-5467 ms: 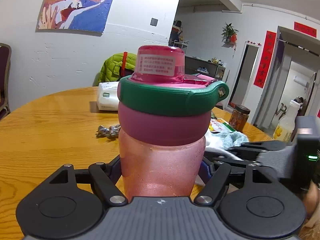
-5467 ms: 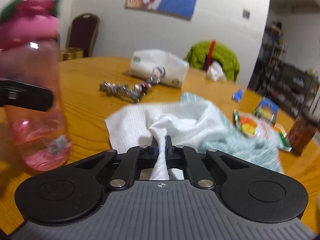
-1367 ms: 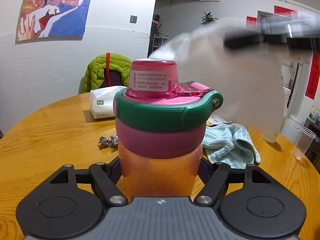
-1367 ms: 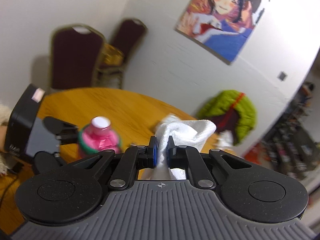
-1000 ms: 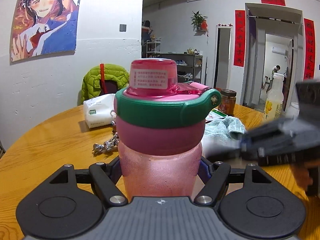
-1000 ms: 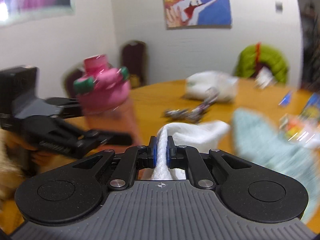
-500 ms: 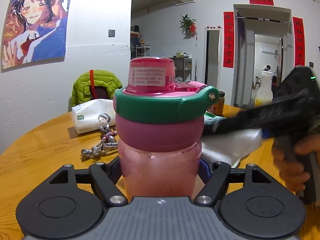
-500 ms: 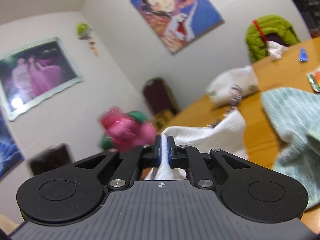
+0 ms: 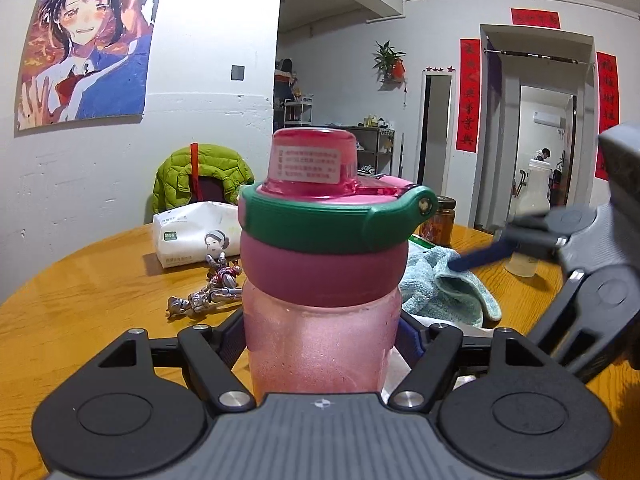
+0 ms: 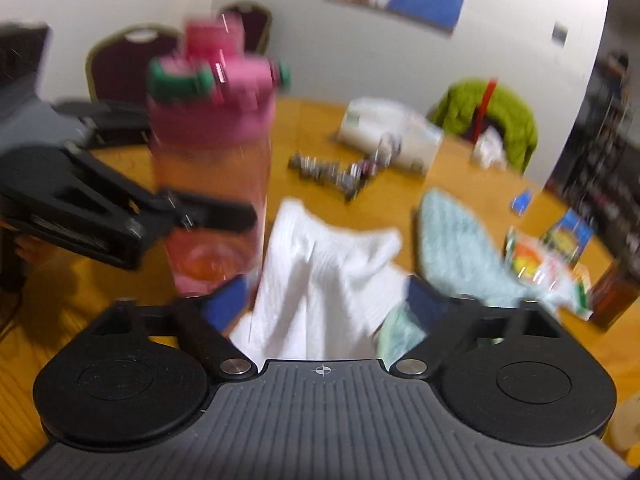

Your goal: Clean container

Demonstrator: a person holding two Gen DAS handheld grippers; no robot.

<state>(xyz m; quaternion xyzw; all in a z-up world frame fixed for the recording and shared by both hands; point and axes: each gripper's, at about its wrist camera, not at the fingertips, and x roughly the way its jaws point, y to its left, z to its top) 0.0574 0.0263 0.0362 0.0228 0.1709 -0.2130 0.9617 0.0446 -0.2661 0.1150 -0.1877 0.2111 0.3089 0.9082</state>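
Observation:
My left gripper (image 9: 322, 330) is shut on a pink translucent bottle (image 9: 320, 320) with a green ring and a pink cap, held upright. In the right wrist view the bottle (image 10: 212, 160) stands at the left with the left gripper (image 10: 224, 212) clamped round it. My right gripper (image 10: 328, 300) is open, its blue pads wide apart. The white cloth (image 10: 320, 276) lies loose between them on the table, next to the bottle's base. The right gripper also shows at the right edge of the left wrist view (image 9: 500, 248).
On the round wooden table (image 9: 80, 292) lie a light-blue towel (image 9: 440, 292), a tissue pack (image 9: 192, 236), a small metal figure (image 9: 208, 292), a jar (image 9: 440, 220), a clear bottle (image 9: 528, 216) and snack packets (image 10: 552, 256). Chairs (image 10: 120, 64) stand behind.
My right gripper has opened and let go of the white cloth, which now lies on the table beside the bottle. The left gripper still holds the bottle upright.

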